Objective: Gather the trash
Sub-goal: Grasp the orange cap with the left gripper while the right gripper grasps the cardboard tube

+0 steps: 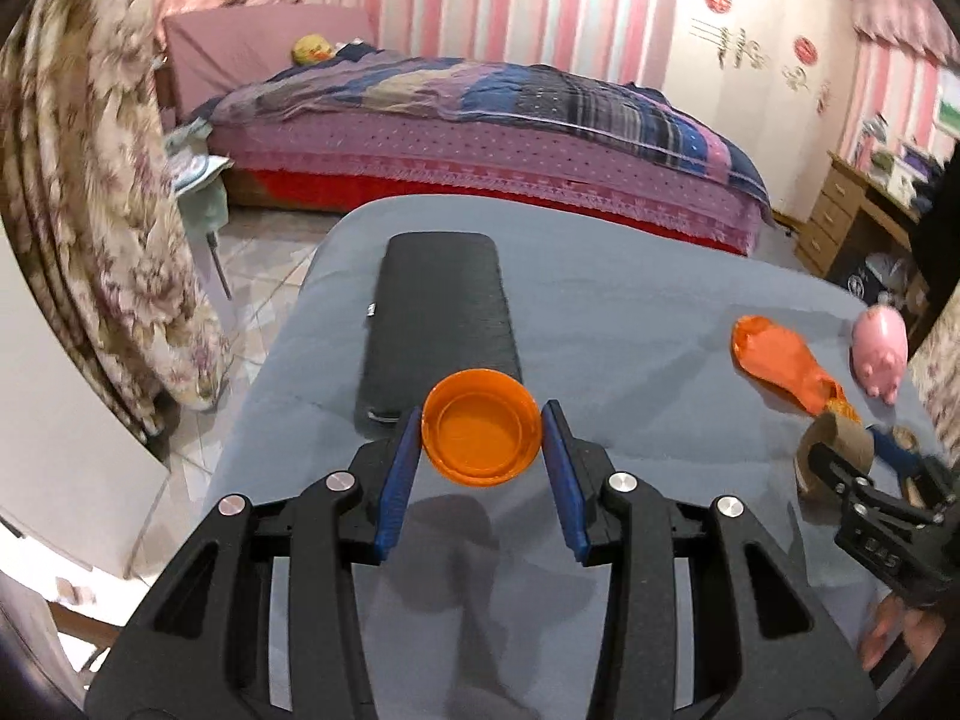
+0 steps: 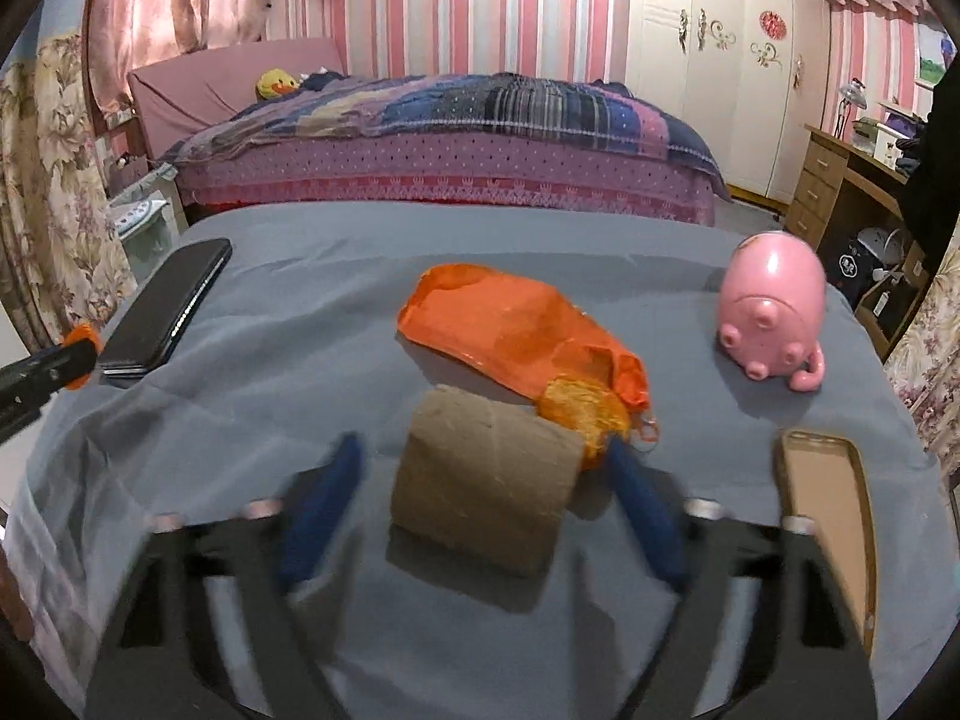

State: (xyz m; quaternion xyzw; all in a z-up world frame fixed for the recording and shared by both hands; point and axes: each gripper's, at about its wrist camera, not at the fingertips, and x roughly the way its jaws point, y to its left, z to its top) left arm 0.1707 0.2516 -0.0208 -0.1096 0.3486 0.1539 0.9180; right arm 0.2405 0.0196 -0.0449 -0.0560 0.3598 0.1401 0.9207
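Note:
An orange plastic lid (image 1: 480,438) sits between the blue pads of my left gripper (image 1: 482,417), which is shut on it and holds it above the grey cloth; its shadow falls below. A brown cardboard tube (image 2: 486,480) lies between the blurred fingers of my right gripper (image 2: 485,447). A gap shows between the left pad and the tube, so that gripper is open. The left wrist view shows the right gripper (image 1: 858,450) around the tube (image 1: 834,435) at the far right. Just beyond the tube lies a crumpled orange plastic bag (image 2: 510,324) with a yellow mesh wad (image 2: 585,408).
A table under a grey cloth (image 2: 300,276) carries a long black case (image 1: 438,312) at the left, a pink piggy bank (image 2: 771,306) at the right and a flat brown tray (image 2: 828,516) by the right edge. Beyond are a bed (image 2: 450,150), floral curtains (image 1: 90,210) and a desk (image 2: 840,192).

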